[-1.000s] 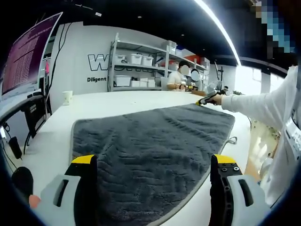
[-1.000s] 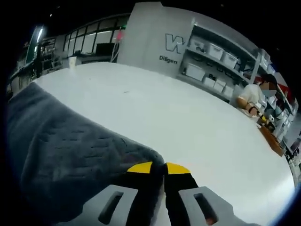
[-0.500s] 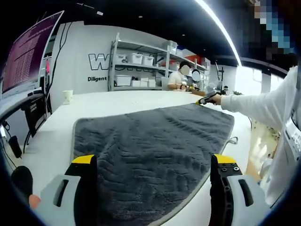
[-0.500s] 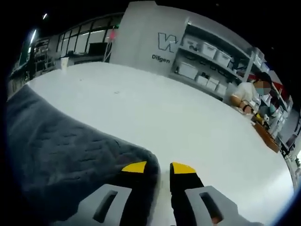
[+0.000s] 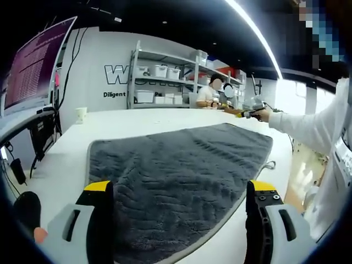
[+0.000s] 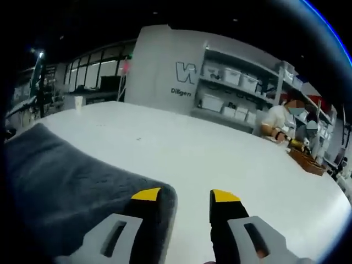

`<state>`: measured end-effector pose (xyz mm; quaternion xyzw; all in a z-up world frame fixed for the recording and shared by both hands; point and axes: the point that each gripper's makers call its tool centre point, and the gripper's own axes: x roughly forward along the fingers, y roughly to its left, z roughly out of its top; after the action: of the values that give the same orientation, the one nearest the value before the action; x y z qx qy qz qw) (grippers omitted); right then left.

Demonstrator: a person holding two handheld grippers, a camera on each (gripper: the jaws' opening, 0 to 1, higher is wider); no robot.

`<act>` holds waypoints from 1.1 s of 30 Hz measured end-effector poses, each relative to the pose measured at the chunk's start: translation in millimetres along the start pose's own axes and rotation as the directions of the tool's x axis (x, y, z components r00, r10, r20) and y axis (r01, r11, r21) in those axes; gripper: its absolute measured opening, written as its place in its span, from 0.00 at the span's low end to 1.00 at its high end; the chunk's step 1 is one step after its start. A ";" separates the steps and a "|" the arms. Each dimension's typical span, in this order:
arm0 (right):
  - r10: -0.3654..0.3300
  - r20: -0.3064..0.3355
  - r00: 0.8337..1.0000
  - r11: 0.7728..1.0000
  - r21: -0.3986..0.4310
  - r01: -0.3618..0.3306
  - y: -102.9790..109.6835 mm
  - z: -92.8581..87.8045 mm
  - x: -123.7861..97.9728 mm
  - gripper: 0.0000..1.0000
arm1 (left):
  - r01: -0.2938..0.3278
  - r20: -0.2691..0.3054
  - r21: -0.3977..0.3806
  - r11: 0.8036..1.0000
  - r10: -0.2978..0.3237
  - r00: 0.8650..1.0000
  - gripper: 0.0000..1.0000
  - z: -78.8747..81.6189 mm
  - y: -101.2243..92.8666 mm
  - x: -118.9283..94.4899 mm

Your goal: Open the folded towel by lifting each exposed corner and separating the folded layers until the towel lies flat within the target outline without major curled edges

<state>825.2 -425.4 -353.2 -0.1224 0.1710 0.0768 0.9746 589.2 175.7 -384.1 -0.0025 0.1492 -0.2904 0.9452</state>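
Two grippers work one dark grey towel (image 5: pixel 176 170), which lies spread across the white table (image 5: pixel 143 118) with its ribbed pile up and a pale bound hem along its edges. In the left gripper view the left gripper (image 5: pixel 179 192) hangs low over the near end, its yellow-tipped jaws wide apart with the cloth between them but not pinched. At the far corner the right gripper (image 5: pixel 248 114), held out on a white sleeve (image 5: pixel 308 126), hovers just beside the towel's edge. In the right gripper view that right gripper (image 6: pixel 186 195) has its jaws parted and empty, the left jaw over the towel's rounded corner (image 6: pixel 157 192), the right jaw over bare table. No target outline is visible on the table.

The cloth looks thick, soft and limp, so I judge it will sag and drag rather than slide stiffly. The bound hem at a corner seems the surest place to pinch.
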 end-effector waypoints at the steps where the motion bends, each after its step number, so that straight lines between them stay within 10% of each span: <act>1: 0.021 0.014 1.000 1.000 -0.005 -0.021 6.9 1.5 -11.2 0.32 | 0.002 0.002 -0.001 1.000 -0.002 1.000 0.99 0.1 -1.1 -0.4; 17: 0.125 0.060 0.990 0.988 0.085 -0.130 102.8 -21.7 -142.3 0.60 | 0.022 0.026 0.016 1.000 -0.022 0.999 0.99 10.8 -14.1 -7.0; 33: 0.082 0.097 0.992 0.979 0.179 -0.098 149.7 -43.8 -205.9 0.99 | 0.033 0.037 0.028 0.999 -0.034 0.999 0.99 21.2 -39.0 -13.5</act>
<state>591.3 -315.8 -352.4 -0.0210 0.1390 0.1101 0.9839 563.2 149.0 -356.5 0.0026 0.1276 -0.3081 0.9427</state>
